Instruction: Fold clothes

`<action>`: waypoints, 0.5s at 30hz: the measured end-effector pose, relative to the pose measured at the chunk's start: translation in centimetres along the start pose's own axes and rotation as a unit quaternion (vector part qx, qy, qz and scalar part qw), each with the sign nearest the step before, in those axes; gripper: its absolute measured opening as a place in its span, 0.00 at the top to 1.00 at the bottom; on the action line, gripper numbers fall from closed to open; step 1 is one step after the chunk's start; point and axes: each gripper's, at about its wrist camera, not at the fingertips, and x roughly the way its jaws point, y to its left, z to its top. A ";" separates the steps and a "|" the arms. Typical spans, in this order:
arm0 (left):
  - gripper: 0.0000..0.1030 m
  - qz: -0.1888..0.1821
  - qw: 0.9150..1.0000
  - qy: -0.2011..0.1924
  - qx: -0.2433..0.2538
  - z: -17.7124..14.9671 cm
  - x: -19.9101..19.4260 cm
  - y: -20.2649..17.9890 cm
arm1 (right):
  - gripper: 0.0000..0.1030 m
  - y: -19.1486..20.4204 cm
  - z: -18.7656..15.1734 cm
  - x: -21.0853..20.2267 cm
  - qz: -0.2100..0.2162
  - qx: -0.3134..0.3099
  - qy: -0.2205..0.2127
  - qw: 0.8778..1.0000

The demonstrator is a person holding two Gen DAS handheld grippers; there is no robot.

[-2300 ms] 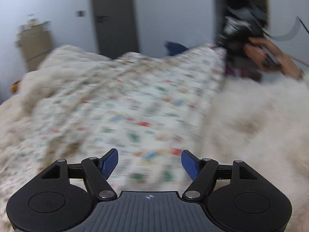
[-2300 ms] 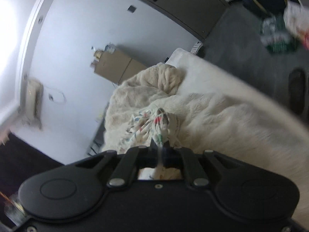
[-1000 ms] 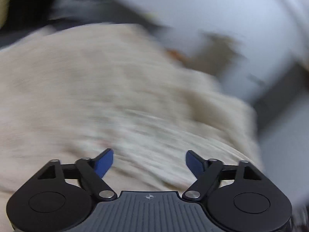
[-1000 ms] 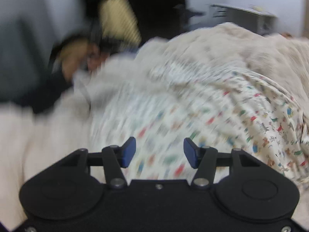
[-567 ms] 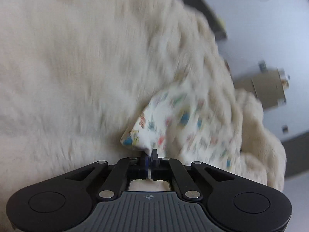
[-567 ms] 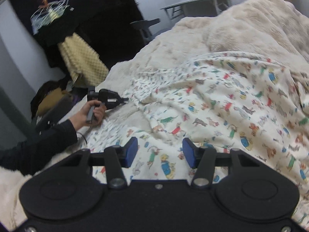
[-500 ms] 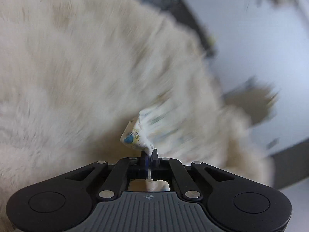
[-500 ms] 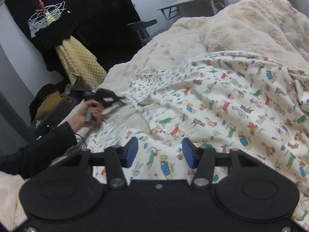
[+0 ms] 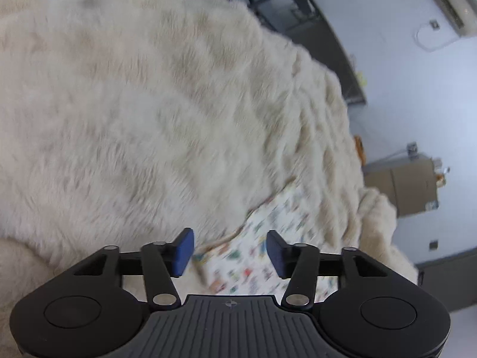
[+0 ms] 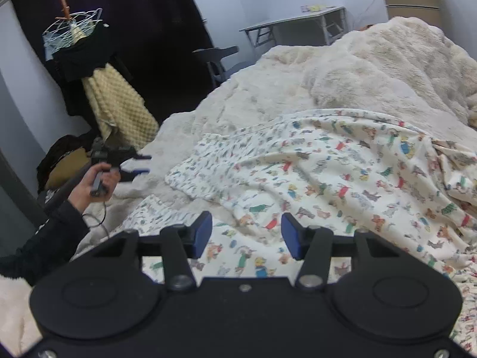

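on the fluffy blanket [image 10: 342, 68], printed garment [image 10: 342, 179] runs left-right; left gripper [image 9: 229, 249], right gripper [image 10: 246, 235] both spread wide, empty.

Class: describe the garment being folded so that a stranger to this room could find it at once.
Start at the bed covered by the fluffy cream blanket. Spread on top, just ahead of the open right gripper, lies the printed garment. It alone is thin, smooth cloth dotted with small colourful cartoon animals; everything around it is plain fur.

Spread over the blanket [image 10: 342, 68] on the bed: a sheet [image 10: 342, 179], near the front edge. Left of the sheet, off its corner, the left gripper [image 10: 135, 165]. Behind the bed, a table [image 10: 298, 21] and chair [image 10: 219, 55].
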 end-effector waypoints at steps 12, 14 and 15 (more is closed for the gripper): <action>0.27 0.067 0.932 -0.124 0.335 -10.2 -5.4 -11.2 | 0.43 -11.8 -0.2 -1.3 -0.175 0.091 -0.080 0.977; 0.26 0.043 0.926 -0.140 0.349 -12.2 -6.9 -12.8 | 0.42 -13.4 1.4 -1.3 -0.194 0.082 -0.086 0.974; 0.26 0.033 0.921 -0.145 0.359 -13.2 -7.3 -13.6 | 0.42 -13.6 1.5 -1.3 -0.196 0.081 -0.087 0.973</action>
